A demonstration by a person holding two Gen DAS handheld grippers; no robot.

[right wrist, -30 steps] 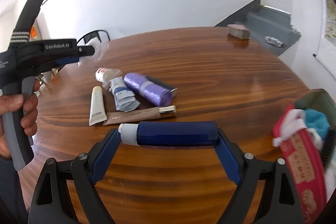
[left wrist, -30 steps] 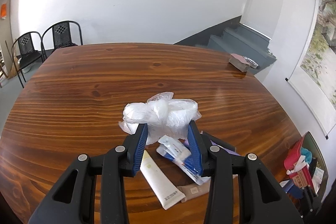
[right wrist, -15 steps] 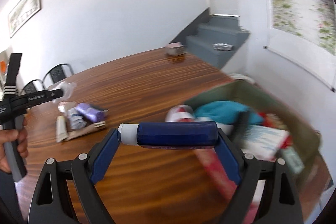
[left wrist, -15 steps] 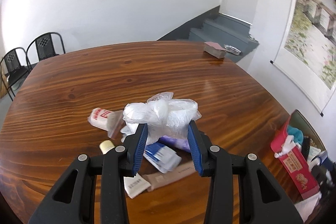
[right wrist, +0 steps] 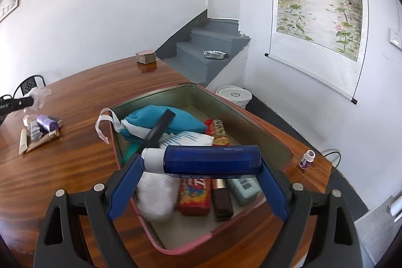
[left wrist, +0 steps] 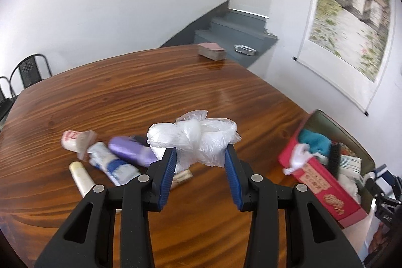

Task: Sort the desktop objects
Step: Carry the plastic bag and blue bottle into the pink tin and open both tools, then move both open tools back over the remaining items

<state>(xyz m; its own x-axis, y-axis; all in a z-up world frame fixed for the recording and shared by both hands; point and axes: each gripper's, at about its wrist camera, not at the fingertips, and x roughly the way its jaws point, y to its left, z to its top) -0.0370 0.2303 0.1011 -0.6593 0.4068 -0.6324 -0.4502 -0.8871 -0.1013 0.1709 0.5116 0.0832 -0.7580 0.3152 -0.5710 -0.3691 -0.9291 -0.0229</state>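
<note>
My left gripper (left wrist: 199, 155) is shut on a crumpled clear plastic bag (left wrist: 193, 136), held above the wooden table (left wrist: 150, 87). Below it lie loose items: a purple roll (left wrist: 130, 151), a blue-and-white tube (left wrist: 113, 163), a cream tube (left wrist: 81, 176) and a red-and-white packet (left wrist: 71, 141). My right gripper (right wrist: 201, 162) is shut on a dark blue bottle (right wrist: 208, 160) with a white cap, held crosswise over the open green storage box (right wrist: 263, 128). The box holds a teal cloth (right wrist: 163, 121), a black brush, a red carton (right wrist: 194, 195) and other packets. The left gripper (right wrist: 17, 103) shows at the right wrist view's left edge.
A stack of pink cards (right wrist: 146, 56) sits at the table's far edge. A small purple-capped bottle (right wrist: 307, 159) stands on the table corner right of the box. Grey stairs (right wrist: 208, 42), a white bucket (right wrist: 233, 96) and black chairs (left wrist: 30, 69) lie beyond the table.
Both grippers swung right. The right one carried the blue bottle from over the bare table to above the storage box. The left one, still holding the bag, brought the box into view.
</note>
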